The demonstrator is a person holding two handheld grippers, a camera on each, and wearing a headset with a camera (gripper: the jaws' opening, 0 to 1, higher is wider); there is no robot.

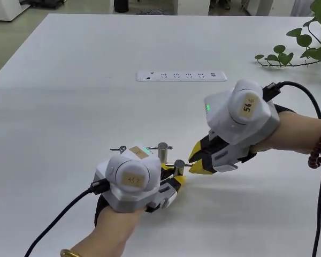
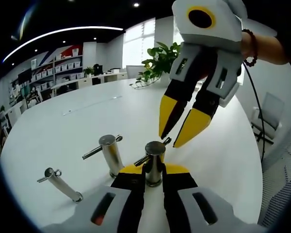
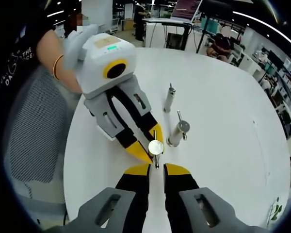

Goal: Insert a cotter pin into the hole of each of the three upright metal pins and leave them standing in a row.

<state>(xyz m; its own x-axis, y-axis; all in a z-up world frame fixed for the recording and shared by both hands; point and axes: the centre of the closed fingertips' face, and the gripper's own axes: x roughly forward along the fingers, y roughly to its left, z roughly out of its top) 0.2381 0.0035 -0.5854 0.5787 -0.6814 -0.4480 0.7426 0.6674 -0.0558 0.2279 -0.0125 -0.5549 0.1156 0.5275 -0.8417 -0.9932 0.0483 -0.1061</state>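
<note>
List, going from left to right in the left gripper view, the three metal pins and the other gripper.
Leaning pin → middle pin → held pin, in this view's own jaws → right gripper, pinching a cotter pin.

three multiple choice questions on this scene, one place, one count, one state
1. How many upright silver metal pins stand on the white table? A) two B) three C) five
2. Where is the long white power strip? A) beyond the pins B) among the pins C) at the near edge
3. The left gripper is: A) open, empty B) shut on the nearest pin C) round the strip
Answers: B, the left gripper view shows three; A, it lies farther up the table; B, its jaws clamp that pin.
</note>
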